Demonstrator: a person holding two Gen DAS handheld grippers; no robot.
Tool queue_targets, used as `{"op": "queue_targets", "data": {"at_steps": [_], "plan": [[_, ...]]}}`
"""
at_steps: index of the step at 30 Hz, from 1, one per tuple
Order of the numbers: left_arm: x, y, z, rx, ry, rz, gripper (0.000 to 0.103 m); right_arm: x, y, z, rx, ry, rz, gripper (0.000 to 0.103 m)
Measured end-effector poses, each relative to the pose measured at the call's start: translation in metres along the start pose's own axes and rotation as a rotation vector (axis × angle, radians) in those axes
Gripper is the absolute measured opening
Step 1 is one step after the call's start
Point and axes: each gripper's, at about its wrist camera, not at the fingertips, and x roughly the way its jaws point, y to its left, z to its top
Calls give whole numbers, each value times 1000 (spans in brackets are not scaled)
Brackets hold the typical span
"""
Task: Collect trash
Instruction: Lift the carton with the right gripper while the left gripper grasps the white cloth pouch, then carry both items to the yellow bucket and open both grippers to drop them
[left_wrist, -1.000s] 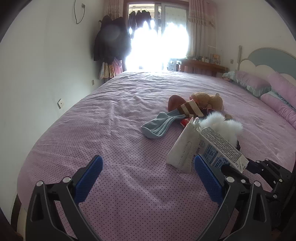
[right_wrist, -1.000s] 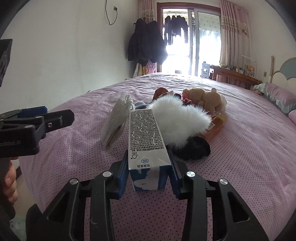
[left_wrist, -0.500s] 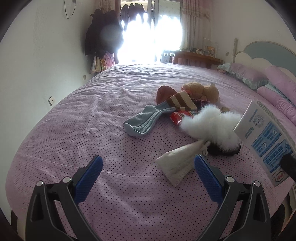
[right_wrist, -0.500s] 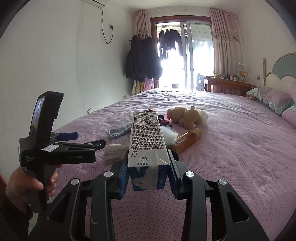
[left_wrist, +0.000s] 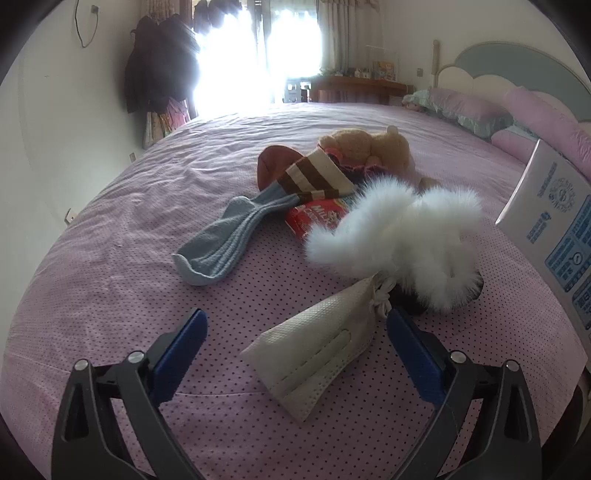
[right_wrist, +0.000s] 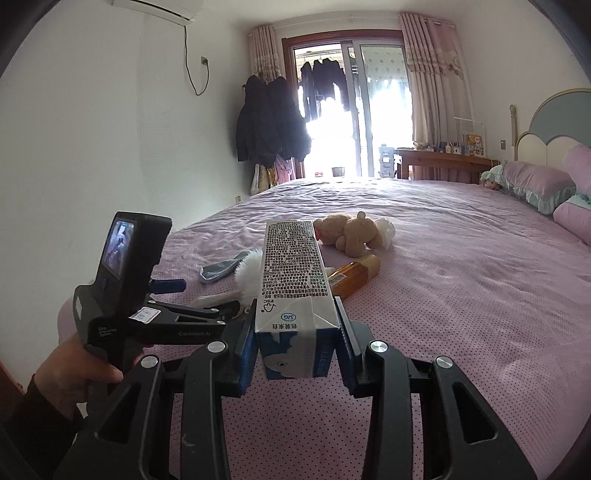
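A white face mask (left_wrist: 317, 354) lies flat on the pink dotted bedspread (left_wrist: 110, 280), between the blue pads of my left gripper (left_wrist: 295, 321). Its jaws are closing and the pads stand clear of the mask on both sides. My right gripper (right_wrist: 295, 332) is shut on a blue-and-white milk carton (right_wrist: 293, 273) and holds it above the bed. The same carton (left_wrist: 554, 221) shows at the right edge of the left wrist view. A red snack wrapper (left_wrist: 317, 218) lies partly under a striped sock (left_wrist: 314, 177).
Behind the mask lie a white fluffy item (left_wrist: 399, 236), a blue sock (left_wrist: 225, 240), a teddy bear (left_wrist: 369, 147) and an amber bottle (right_wrist: 354, 275). Pillows (right_wrist: 535, 184) line the headboard at right. A hand (right_wrist: 74, 373) holds the left gripper at the bed's left edge.
My left gripper has moved forward and down, so the mask now lies between its fingers. The right gripper lifted the carton off the pile; the mask fell flat.
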Motion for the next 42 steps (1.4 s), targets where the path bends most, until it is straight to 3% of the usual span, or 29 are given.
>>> {"op": "queue_targets", "data": {"at_steps": [1, 2, 4, 7, 15, 22, 30, 38, 42], "plan": [[6, -2, 0, 3, 27, -6, 71, -1, 4, -2, 2, -2, -2, 36], [11, -3, -1, -2, 54, -19, 61, -2, 3, -1, 2, -2, -4, 36], [10, -4, -3, -17, 49, -21, 54, -3, 2, 0, 1, -1, -7, 36], [-3, 1, -7, -75, 30, -93, 43, -6, 0, -1, 4, 0, -9, 36], [-62, 15, -21, -166, -62, -86, 38, -19, 2, 2, 2, -11, 7, 36], [-116, -17, -18, -102, -127, -173, 38, -53, -12, 1, 9, -53, -29, 36], [-125, -116, -26, -14, -107, -413, 38, -128, -54, -29, 39, -60, -203, 36], [-109, -263, -65, 197, 56, -674, 39, -208, -111, -105, 159, 44, -465, 36], [-102, -333, -96, 321, 144, -754, 40, -242, -141, -151, 281, 110, -590, 36]]}}
